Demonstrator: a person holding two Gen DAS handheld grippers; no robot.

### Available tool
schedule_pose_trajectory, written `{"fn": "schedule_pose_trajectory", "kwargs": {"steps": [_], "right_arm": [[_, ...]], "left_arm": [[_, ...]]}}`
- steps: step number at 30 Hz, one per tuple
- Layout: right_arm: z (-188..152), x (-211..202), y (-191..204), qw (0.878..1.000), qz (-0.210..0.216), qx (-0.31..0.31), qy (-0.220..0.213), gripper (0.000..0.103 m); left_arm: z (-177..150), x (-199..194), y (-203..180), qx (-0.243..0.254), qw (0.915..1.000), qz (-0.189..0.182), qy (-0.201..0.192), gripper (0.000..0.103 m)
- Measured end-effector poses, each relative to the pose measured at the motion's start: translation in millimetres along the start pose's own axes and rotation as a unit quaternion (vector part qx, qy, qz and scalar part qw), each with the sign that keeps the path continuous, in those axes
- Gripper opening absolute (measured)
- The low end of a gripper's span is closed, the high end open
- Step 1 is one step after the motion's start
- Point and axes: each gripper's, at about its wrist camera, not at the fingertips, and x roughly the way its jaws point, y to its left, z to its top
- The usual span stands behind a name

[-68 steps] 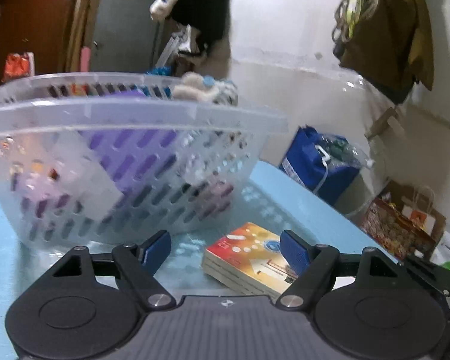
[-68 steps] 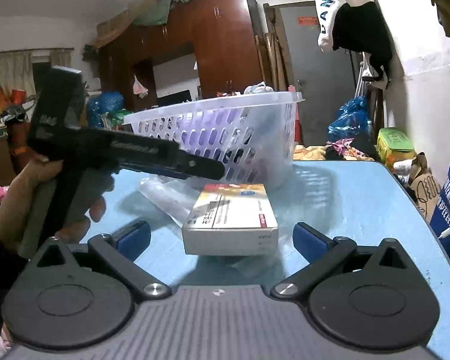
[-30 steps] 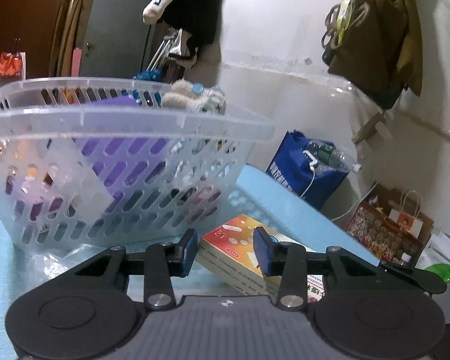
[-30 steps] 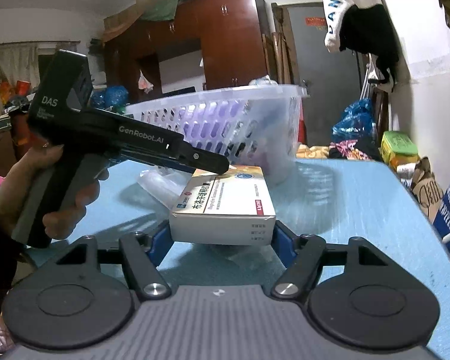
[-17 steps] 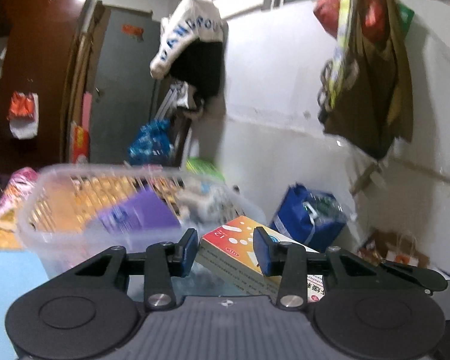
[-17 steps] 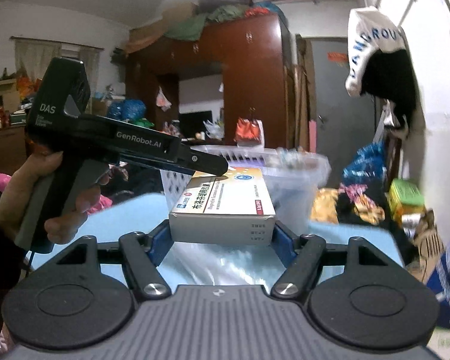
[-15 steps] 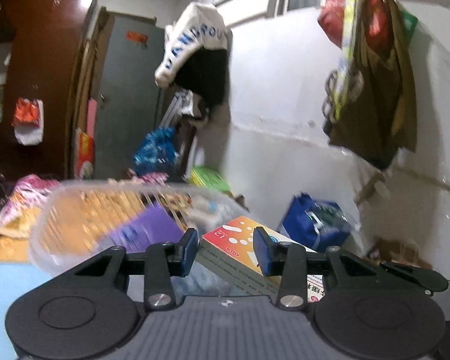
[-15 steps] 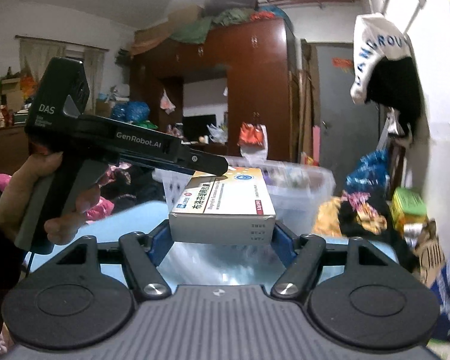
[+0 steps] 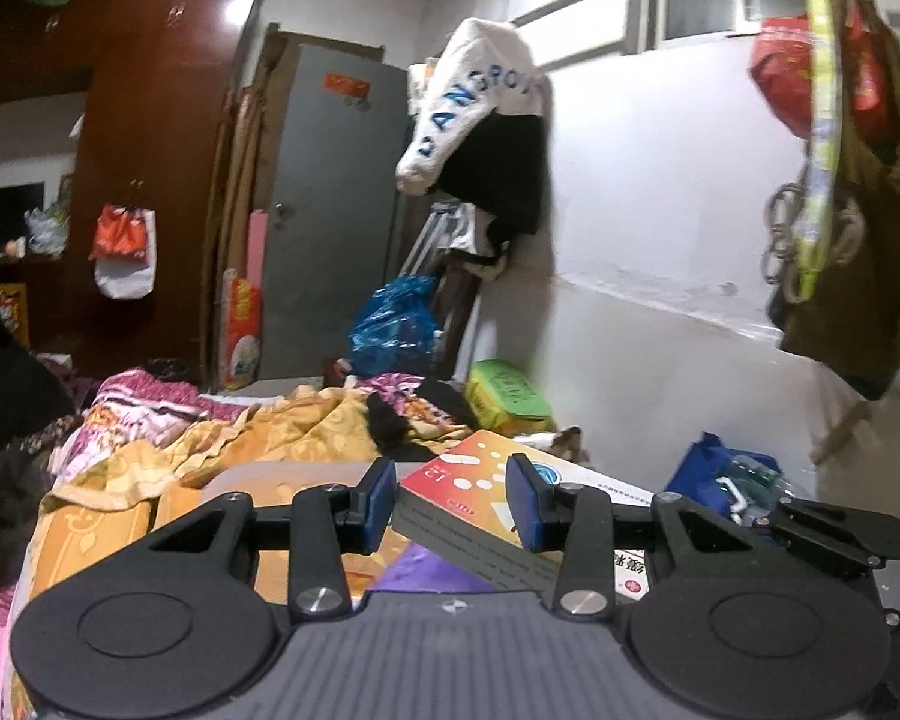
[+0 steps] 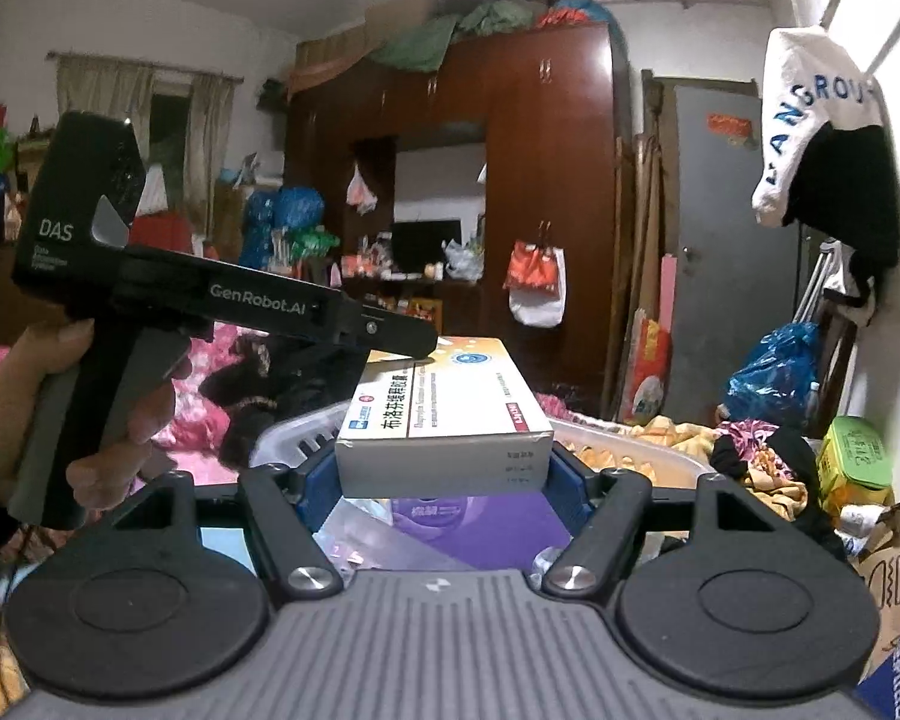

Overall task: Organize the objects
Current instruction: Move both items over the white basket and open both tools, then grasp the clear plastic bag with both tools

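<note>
Both my claws are on the same medicine box (image 10: 444,420), one at each end, and it is lifted clear, resting on nothing. Right claw (image 10: 444,474) is clenched across the near short end; the blue pads press the box's two side walls, white end face toward the lens. Left claw (image 9: 453,501) is clenched on the far corner, where the box (image 9: 480,492) shows its red-and-orange printed top. In the right view my left hand (image 10: 66,414) and its black handle come in from the left side, the finger tip lying over the box's far left corner. The long axis runs straight away from the right claw, roughly level, the top face slightly tipped up toward the far end. What matters next is what lies under it: the clear plastic basket (image 10: 642,444) sits directly below and just beyond, its rim showing on both sides of the box, with a purple packet (image 10: 468,519) inside beneath my pads. In the left view the same purple packet (image 9: 426,570) lies right under the box. My reading is that the box is already above the basket mouth, so the coming move is down, not across. The long axis looks to run with the basket's length, though the rim is partly hidden, so I cannot be sure of the fit.
</note>
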Motion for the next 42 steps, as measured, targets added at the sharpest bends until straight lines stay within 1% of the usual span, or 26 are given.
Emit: {"fn": "schedule_pose_trajectory", "kwargs": {"steps": [2, 3, 4, 5, 6, 7, 8, 9, 10, 12, 13, 15, 16, 18, 19, 21, 24, 27, 28, 30, 33, 35, 38, 40, 42], "right_arm": [[-3, 12, 0, 1.0, -0.004, -0.014, 0.005, 0.073], [-5, 17, 1, 1.0, -0.007, -0.026, 0.0, 0.074], [-7, 23, 0, 0.999, -0.015, -0.039, -0.006, 0.085], [-9, 29, -2, 0.998, -0.027, -0.048, -0.008, 0.091], [-9, 31, -4, 0.998, -0.043, -0.049, -0.007, 0.098], [-11, 30, -9, 0.998, -0.056, -0.042, -0.004, 0.098], [-12, 24, -13, 0.998, -0.059, -0.029, -0.007, 0.098], [-14, 15, -15, 0.998, -0.055, -0.017, -0.015, 0.102], [-17, 1, -15, 0.998, -0.05, -0.004, -0.026, 0.103], [-23, -21, -12, 0.997, -0.06, 0.012, -0.036, 0.103], [-30, -33, -10, 0.997, -0.064, 0.016, -0.039, 0.103], [-45, -50, -6, 0.996, -0.08, 0.034, -0.028, 0.103], [-55, -57, -4, 0.996, -0.079, 0.044, -0.021, 0.103], [-80, -68, -2, 0.996, -0.074, 0.059, 0.0, 0.103], [-93, -72, -2, 0.995, -0.077, 0.068, 0.011, 0.103], [-122, -81, 1, 0.992, -0.077, 0.094, 0.03, 0.103], [-144, -83, 2, 0.988, -0.069, 0.13, 0.054, 0.103], [-147, -76, 5, 0.989, -0.07, 0.116, 0.06, 0.103], [-145, -75, 6, 0.989, -0.072, 0.113, 0.061, 0.103], [-140, -73, 4, 0.989, -0.075, 0.114, 0.059, 0.103], [-140, -68, 12, 0.989, -0.069, 0.098, 0.084, 0.103], [-141, -65, 13, 0.989, -0.058, 0.099, 0.097, 0.103], [-147, -64, 15, 0.987, -0.052, 0.107, 0.106, 0.098], [-149, -62, 16, 0.986, -0.05, 0.107, 0.116, 0.092], [-148, -60, 16, 0.986, -0.053, 0.103, 0.124, 0.09]], "left_arm": [[-5, 9, 9, -0.015, 0.9998, 0.008, -0.011, 0.045], [-7, 12, 12, -0.015, 0.9995, 0.02, -0.019, 0.048], [-10, 15, 13, -0.01, 0.9985, 0.046, -0.026, 0.052], [-11, 15, 14, -0.008, 0.9972, 0.068, -0.03, 0.063], [-12, 14, 15, -0.009, 0.996, 0.083, -0.034, 0.07], [-13, 9, 16, -0.012, 0.9958, 0.083, -0.039, 0.07], [-15, 0, 16, -0.011, 0.9962, 0.074, -0.045, 0.072], [-18, -10, 14, -0.005, 0.9967, 0.066, -0.048, 0.073], [-21, -20, 10, 0.003, 0.9972, 0.056, -0.05, 0.074], [-32, -41, 1, 0.02, 0.9978, 0.042, -0.047, 0.082], [-41, -51, -4, 0.031, 0.9978, 0.039, -0.044, 0.083], [-63, -68, -12, 0.049, 0.9977, 0.032, -0.035, 0.084], [-76, -74, -14, 0.054, 0.9977, 0.025, -0.033, 0.084], [-100, -76, -15, 0.06, 0.998, 0.019, -0.01, 0.084], [-112, -74, -14, 0.061, 0.998, 0.011, 0.007, 0.084], [-124, -60, -9, 0.067, 0.9967, 0.0, 0.046, 0.084], [-131, -44, 2, 0.054, 0.9954, 0.009, 0.079, 0.083], [-135, -36, 12, 0.028, 0.9946, -0.01, 0.099, 0.083], [-137, -35, 13, 0.022, 0.9942, -0.011, 0.104, 0.083], [-144, -32, 15, 0.022, 0.9932, -0.008, 0.114, 0.083], [-148, -31, 21, 0.026, 0.9918, -0.012, 0.125, 0.083], [-148, -28, 21, 0.028, 0.9914, -0.008, 0.127, 0.083], [-147, -22, 25, 0.026, 0.9895, -0.016, 0.141, 0.083], [-148, -16, 27, 0.03, 0.9875, -0.018, 0.154, 0.083], [-149, -11, 26, 0.033, 0.9854, -0.021, 0.166, 0.083]]}}
